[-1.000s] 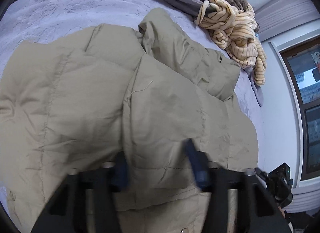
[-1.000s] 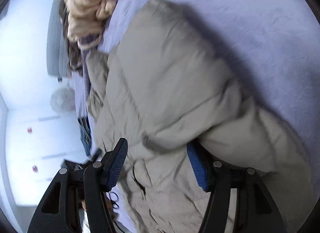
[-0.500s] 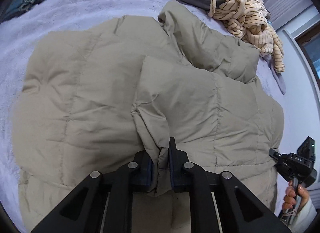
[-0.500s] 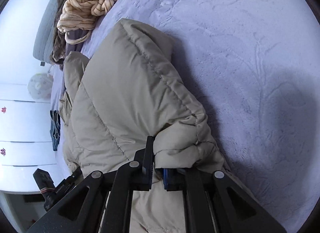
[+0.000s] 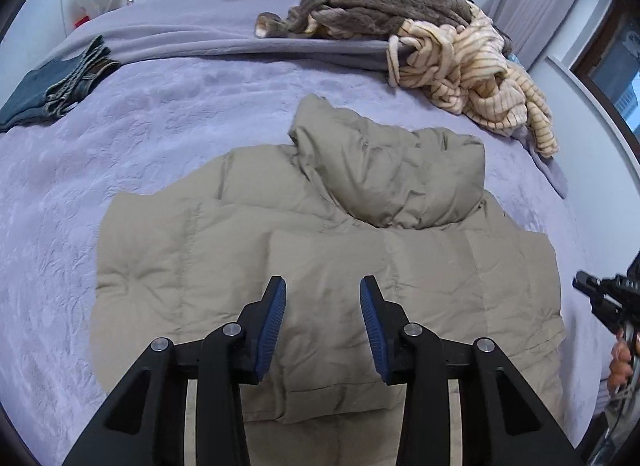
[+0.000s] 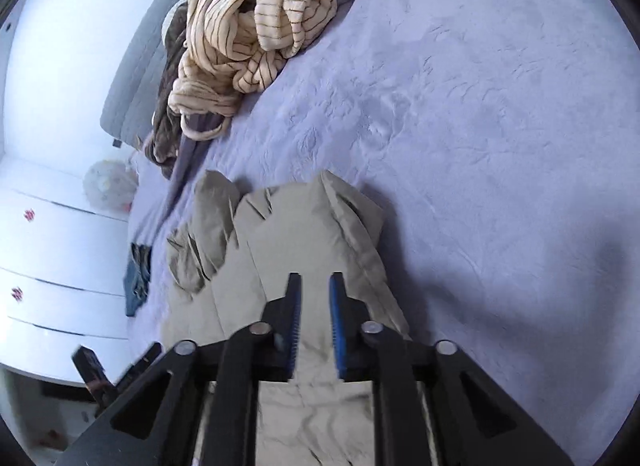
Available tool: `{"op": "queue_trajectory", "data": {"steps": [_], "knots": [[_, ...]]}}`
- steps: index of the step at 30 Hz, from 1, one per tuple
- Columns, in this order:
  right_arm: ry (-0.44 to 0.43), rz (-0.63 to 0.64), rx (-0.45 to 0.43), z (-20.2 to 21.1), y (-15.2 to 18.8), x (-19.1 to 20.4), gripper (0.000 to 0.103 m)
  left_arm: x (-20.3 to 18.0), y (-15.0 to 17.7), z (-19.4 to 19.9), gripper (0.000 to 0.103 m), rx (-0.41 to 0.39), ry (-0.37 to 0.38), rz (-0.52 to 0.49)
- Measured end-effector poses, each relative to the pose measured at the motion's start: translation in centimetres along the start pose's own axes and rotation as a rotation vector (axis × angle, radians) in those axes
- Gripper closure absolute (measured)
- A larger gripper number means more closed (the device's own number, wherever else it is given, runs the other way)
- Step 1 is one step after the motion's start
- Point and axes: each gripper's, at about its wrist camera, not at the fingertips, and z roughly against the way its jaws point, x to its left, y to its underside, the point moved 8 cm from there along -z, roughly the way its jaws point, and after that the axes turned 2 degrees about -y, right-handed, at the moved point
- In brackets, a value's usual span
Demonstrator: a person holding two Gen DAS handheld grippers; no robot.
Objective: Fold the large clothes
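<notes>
A beige puffer jacket (image 5: 328, 250) lies on the purple bedspread (image 5: 160, 113), hood toward the headboard, one side folded over the middle. My left gripper (image 5: 323, 292) is open and empty, raised above the jacket's folded panel. In the right wrist view the jacket (image 6: 280, 234) lies below my right gripper (image 6: 314, 286), which hovers over it with jaws a little apart and nothing between them.
A cream striped garment (image 5: 472, 77) and a brown fuzzy one (image 5: 376, 17) are piled near the headboard. Folded jeans (image 5: 52, 81) lie at the bed's far left. The other gripper shows at the right edge (image 5: 612, 302). White drawers (image 6: 52, 266) stand beside the bed.
Both grippers were shut on jacket folds half a second ago. Both have let go, opened and pulled back and up, leaving the side panel folded over the jacket.
</notes>
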Motion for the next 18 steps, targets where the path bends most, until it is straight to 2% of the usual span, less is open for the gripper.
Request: {"op": "queue_trajectory", "data": {"steps": [2, 4, 5, 7, 9, 13, 18], "knots": [[0.014, 0.029, 0.037, -2.5, -0.6, 0.6, 0.095, -0.9, 0.9, -1.7, 0.062, 0.033, -0.048, -0.035], [0.086, 0.099, 0.083, -5.3, -0.5, 1.1, 0.096, -0.2, 2.0, -3.9, 0.062, 0.074, -0.129, -0.058], [0.138, 0.132, 0.101, -6.4, -0.3, 0.8, 0.102, 0.3, 2.5, -4.8, 0.062, 0.088, -0.136, -0.045], [0.220, 0.179, 0.139, -8.5, 0.3, -0.7, 0.103, 0.9, 2.5, -5.8, 0.062, 0.092, -0.093, 0.005], [0.238, 0.201, 0.141, -9.8, 0.3, -1.4, 0.103, 1.0, 2.4, -6.2, 0.062, 0.102, -0.083, 0.020], [0.271, 0.252, 0.113, -9.0, 0.5, -0.7, 0.103, 0.9, 2.4, -6.1, 0.062, 0.104, -0.094, 0.004], [0.353, 0.419, 0.095, -4.5, 3.3, 0.9, 0.100, 1.1, 2.3, -6.2, 0.062, 0.104, -0.099, 0.011]]}}
